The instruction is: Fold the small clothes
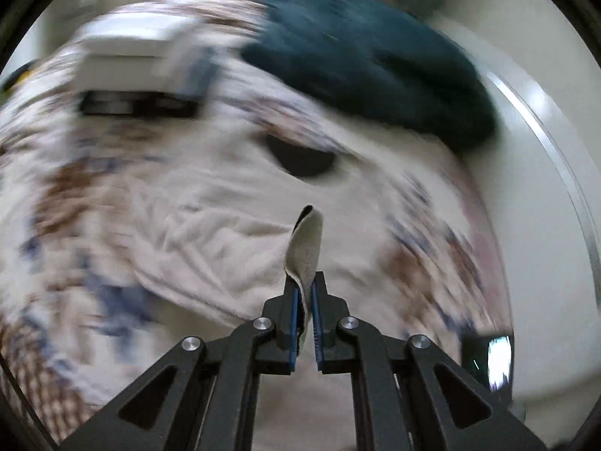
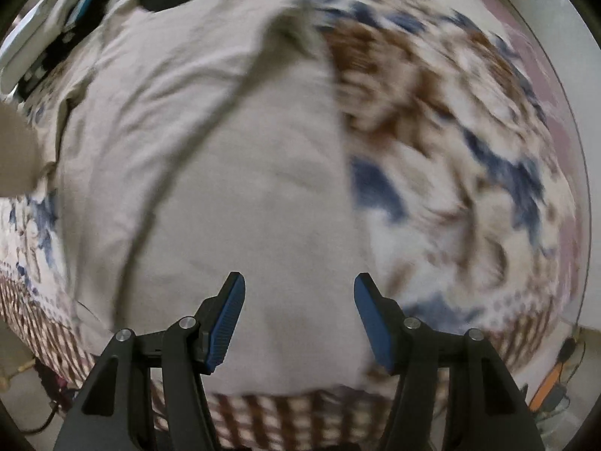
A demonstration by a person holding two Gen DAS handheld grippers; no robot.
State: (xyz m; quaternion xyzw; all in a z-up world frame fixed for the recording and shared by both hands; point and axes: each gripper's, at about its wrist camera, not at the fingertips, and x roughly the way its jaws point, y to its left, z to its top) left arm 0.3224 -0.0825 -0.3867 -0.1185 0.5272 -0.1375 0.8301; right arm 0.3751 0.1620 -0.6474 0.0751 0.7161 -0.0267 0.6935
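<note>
A beige garment [image 1: 210, 233] lies spread on a patterned bedspread [image 1: 75, 195]. In the left wrist view my left gripper [image 1: 305, 282] is shut on a corner of this garment, and a flap of cloth sticks up between its blue pads. The right wrist view looks straight down on the same beige garment [image 2: 233, 173], which has a dark fold line running across it. My right gripper [image 2: 298, 282] hovers over its near part, open, with nothing between the fingers. Both views are blurred by motion.
A dark teal cloth pile [image 1: 368, 71] lies at the far side of the bedspread. A white box-like device [image 1: 135, 56] sits at the far left. Pale floor [image 1: 544, 225] runs along the right, with orange items [image 2: 552, 383] beside the bed's edge.
</note>
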